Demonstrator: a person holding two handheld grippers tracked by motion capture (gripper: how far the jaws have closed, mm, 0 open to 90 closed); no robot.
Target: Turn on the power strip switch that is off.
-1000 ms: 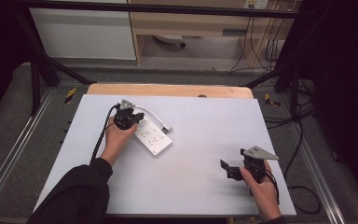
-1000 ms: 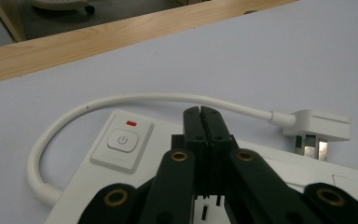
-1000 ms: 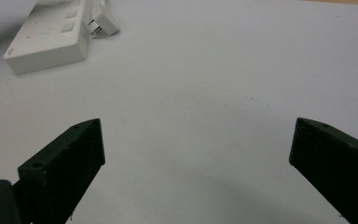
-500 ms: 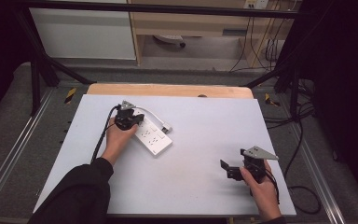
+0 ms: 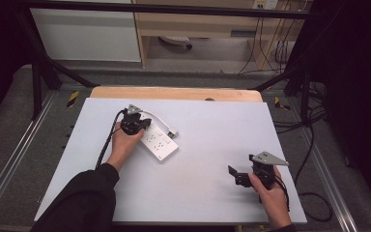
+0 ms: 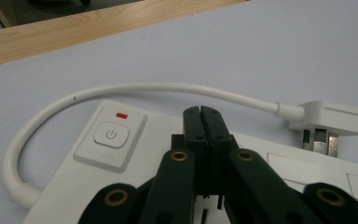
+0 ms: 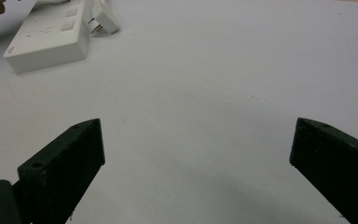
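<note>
Strip directly beneath your left tongs, shut on nothing, switch just left of their tips. Shift tips onto the switch, press straight down. Right tongs gape empty, strip far ahead-left on tabletop.

high: overhead, forward-down | gripper views: low, close | shared: power strip

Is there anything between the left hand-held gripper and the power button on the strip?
Nothing visible. The left hand-held gripper, jaws shut with nothing between them, sits over the white power strip. Its tips are just beside the power button, with bare casing between. The cord arcs behind, and the plug lies off to the side.
</note>
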